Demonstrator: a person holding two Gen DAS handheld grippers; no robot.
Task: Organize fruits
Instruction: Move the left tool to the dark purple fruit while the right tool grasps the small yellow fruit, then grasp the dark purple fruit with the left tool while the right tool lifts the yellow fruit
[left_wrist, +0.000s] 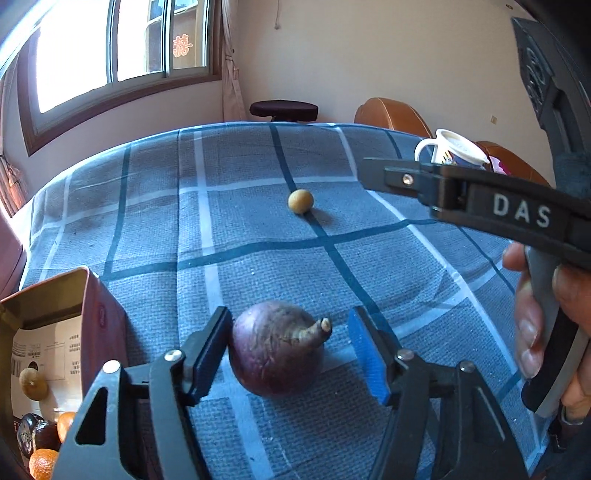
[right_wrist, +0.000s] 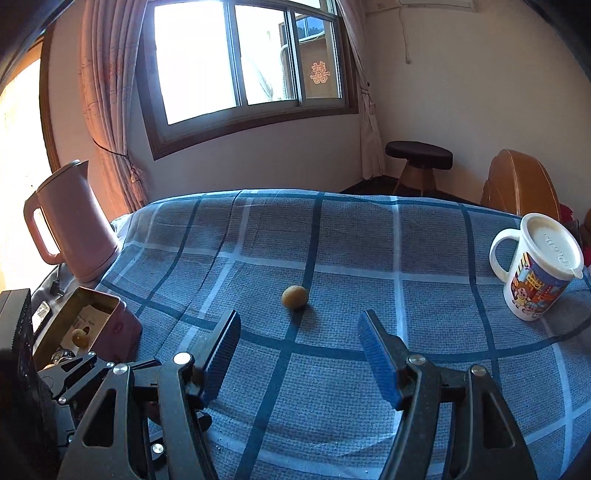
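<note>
Left gripper (left_wrist: 290, 354): jaws open around purple fruit (left_wrist: 279, 347), left pad touching it, right pad apart; likely placed for pickup
Right gripper (right_wrist: 297, 354): jaws open, empty, hovering above tabletop (right_wrist: 424, 314), aimed toward small yellow fruit (right_wrist: 294, 296)
Pink tin box (left_wrist: 99, 314): beside purple fruit, open, holding oranges (left_wrist: 42, 463) and other collected fruit; probable destination
Lidded mug (right_wrist: 537, 269), pink kettle (right_wrist: 70, 225): far edges, uninvolved

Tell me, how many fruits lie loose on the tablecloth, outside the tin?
2: a purple fruit between the open left gripper fingers, and a small yellow fruit farther out, ahead of the right gripper.
</note>
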